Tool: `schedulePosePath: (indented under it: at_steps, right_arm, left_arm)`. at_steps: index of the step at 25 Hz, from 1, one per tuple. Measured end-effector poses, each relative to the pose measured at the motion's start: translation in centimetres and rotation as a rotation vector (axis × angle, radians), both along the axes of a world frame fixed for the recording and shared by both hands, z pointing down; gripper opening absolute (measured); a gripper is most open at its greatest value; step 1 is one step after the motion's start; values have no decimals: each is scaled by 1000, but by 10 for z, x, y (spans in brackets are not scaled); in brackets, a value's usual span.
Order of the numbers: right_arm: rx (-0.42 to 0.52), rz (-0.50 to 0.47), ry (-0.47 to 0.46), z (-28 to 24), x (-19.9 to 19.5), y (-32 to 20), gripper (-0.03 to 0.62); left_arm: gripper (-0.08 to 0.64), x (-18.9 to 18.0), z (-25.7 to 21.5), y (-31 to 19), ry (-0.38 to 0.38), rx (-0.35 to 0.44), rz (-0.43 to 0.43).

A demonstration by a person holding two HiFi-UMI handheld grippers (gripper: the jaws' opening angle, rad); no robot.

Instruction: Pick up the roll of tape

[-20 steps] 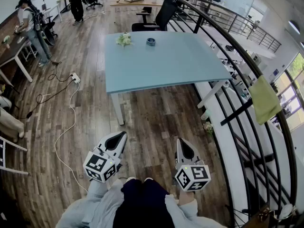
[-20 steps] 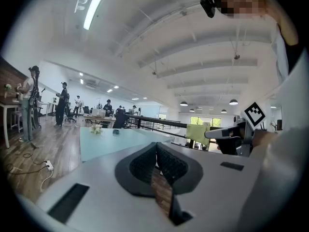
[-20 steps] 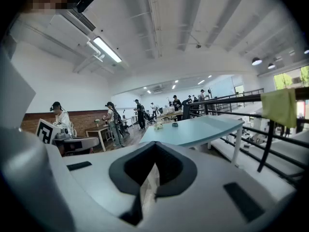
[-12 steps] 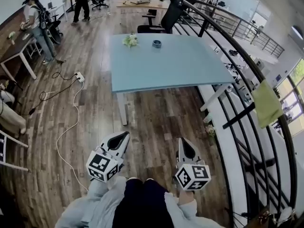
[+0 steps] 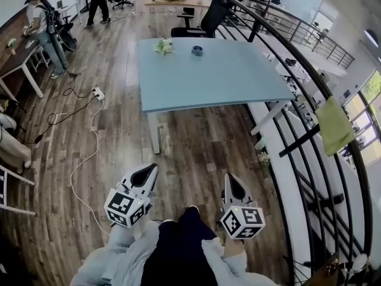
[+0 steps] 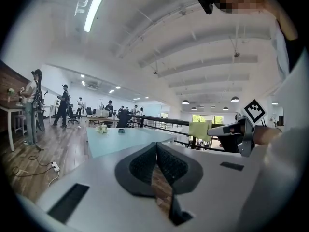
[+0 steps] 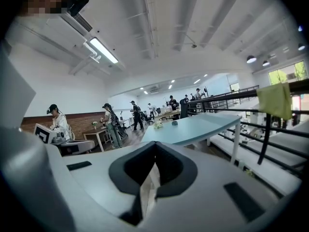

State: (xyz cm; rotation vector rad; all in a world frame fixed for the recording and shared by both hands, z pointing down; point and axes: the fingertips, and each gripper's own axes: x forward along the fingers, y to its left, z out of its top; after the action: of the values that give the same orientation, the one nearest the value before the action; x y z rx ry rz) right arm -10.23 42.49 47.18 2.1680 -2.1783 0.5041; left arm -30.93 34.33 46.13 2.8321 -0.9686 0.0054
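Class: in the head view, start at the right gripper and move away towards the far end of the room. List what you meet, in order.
right gripper → wooden floor → blue table → roll of tape → black office chair

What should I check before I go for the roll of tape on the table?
1. Roll of tape located: ok, it lies on the far part of the table, beside the flowers.
2. Tape within reach: not ok, both grippers are over the floor, short of the table.
3. Left gripper ready to grasp: not ok, its jaws are together and empty.
4. Right gripper ready to grasp: not ok, its jaws are together and empty.
5. Way to the table: ok, the cable lies off to the left.
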Motion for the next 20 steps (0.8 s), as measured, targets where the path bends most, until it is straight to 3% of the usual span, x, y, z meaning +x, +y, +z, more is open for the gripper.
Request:
schedulePosePath:
  at_steps: [9, 20]
  right_arm:
    - [-31, -3, -31, 10, 13, -25, 8]
    - [-38, -6, -45, 9, 77, -123, 8]
  left_arm:
    - [17, 20, 8, -19, -17, -34, 15]
    - [17, 75, 3, -115, -25, -32, -16]
